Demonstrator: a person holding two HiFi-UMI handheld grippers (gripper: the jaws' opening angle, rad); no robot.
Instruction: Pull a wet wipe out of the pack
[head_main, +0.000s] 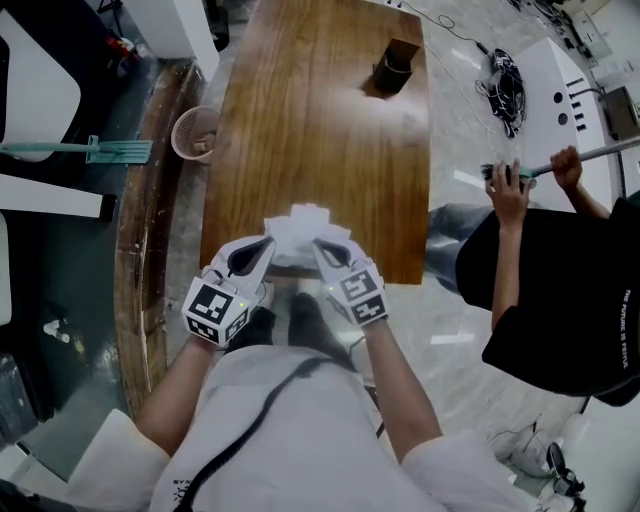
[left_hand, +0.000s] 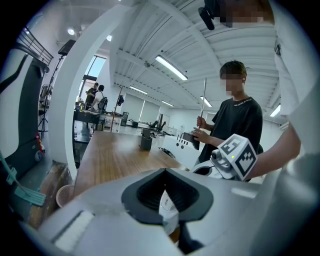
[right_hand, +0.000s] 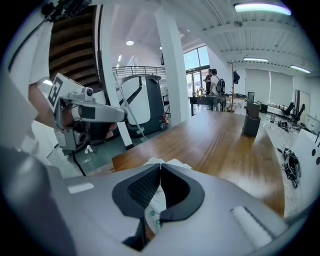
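Now | left fingers (left_hand: 144, 193) clamped on wipe pack (head_main: 300, 232) | right fingers (right_hand: 142, 188) likewise | pack print unreadable

Person wearing a white short-sleeved shirt (head_main: 335, 435) crossed by a black strap (head_main: 255, 420); the white left gripper (head_main: 266, 243) and right gripper (head_main: 319, 245) each bear a black-and-white marker cube.

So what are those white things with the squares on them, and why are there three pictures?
They are grabbers that a person carries, one on each side. The top-down picture comes from a camera on that person's head. The other two cameras ride on the left gripper and the right gripper. Below is a wooden table with a dark container at its far end. Both grippers' fingers are pinched shut on the white wet wipe pack.
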